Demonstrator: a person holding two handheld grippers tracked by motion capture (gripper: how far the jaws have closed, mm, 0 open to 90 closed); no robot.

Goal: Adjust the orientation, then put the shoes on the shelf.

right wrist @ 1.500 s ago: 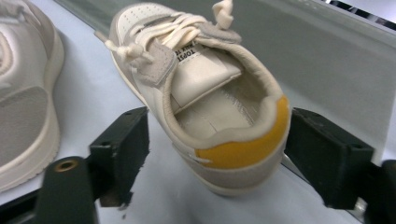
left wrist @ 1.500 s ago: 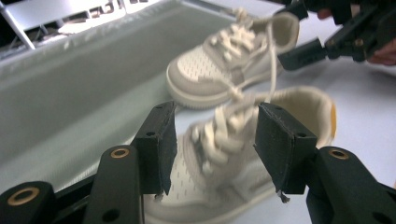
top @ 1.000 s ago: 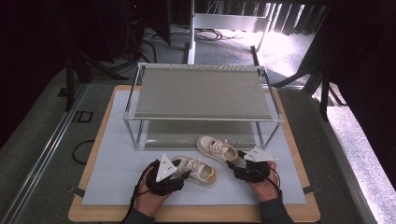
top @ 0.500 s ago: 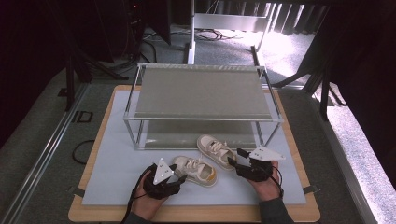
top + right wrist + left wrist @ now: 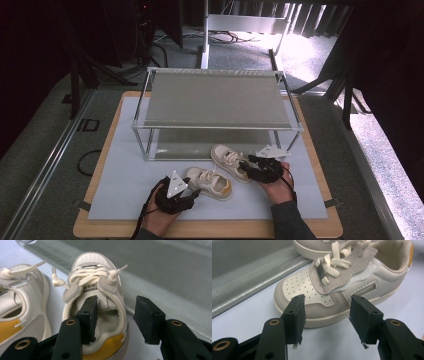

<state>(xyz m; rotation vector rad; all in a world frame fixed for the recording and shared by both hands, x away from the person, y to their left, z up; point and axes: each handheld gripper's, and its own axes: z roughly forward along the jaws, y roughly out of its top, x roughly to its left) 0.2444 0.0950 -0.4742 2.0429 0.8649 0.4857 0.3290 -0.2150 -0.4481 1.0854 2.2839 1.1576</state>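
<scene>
with one jaw of the right gripper (image 5: 116,317) inside the far shoe (image 5: 96,307) and closing, pinch its collar squarely; left gripper (image 5: 325,315) apart, opening, nothing between by the near shoe (image 5: 342,287).

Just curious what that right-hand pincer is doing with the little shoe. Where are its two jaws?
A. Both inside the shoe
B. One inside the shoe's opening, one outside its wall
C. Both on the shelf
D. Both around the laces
B: in the right gripper view, the right gripper has one jaw inside the shoe opening, the other outside its side wall.

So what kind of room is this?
Probably a recording studio or lab, not a home: dark curtains hang around, cables trail across the floor, and a metal rack and two shoes sit on a board.
</scene>
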